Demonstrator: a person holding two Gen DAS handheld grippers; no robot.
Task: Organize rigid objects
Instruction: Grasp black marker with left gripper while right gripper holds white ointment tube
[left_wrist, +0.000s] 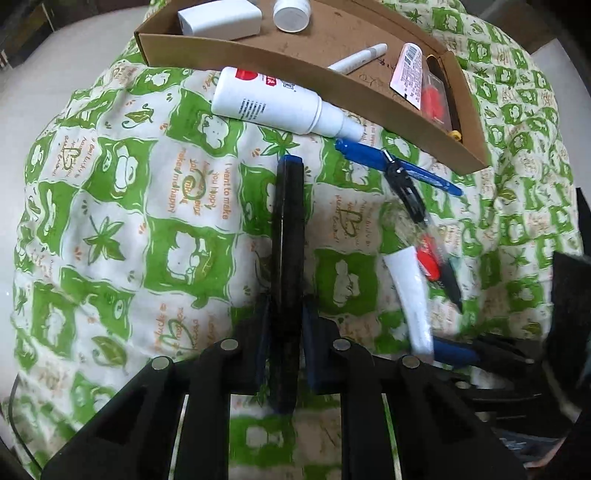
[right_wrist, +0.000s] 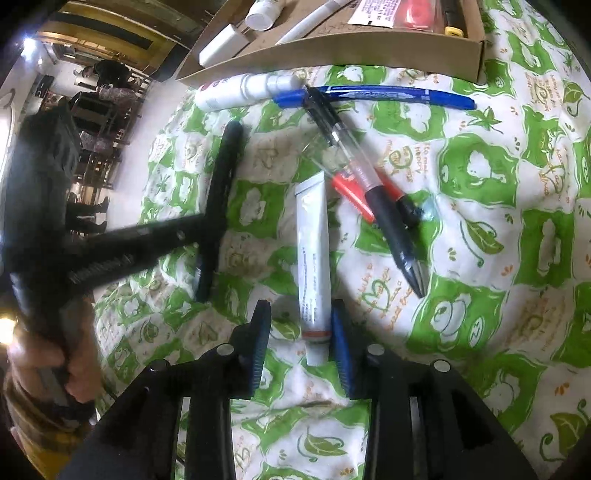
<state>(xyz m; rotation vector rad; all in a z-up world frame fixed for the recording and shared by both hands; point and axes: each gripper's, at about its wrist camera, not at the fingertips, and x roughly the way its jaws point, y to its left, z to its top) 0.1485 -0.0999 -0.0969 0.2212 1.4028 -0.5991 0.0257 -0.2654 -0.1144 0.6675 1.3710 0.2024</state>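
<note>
Cardboard box at the far edge of the cloth, spray bottle and long pen just before it, tube nearer, between right gripper's fingers (apart from one finger), marker left of tube.

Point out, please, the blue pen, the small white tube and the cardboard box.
blue pen (right_wrist: 388, 94): right wrist view, mid-barrel.
small white tube (right_wrist: 313, 254): right wrist view, its body.
cardboard box (left_wrist: 258, 62): left wrist view, near wall.

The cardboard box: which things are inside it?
The cardboard box holds a white adapter, a white bottle, a white pen, a labelled tube and a red item. Its near wall covers the rest.
</note>
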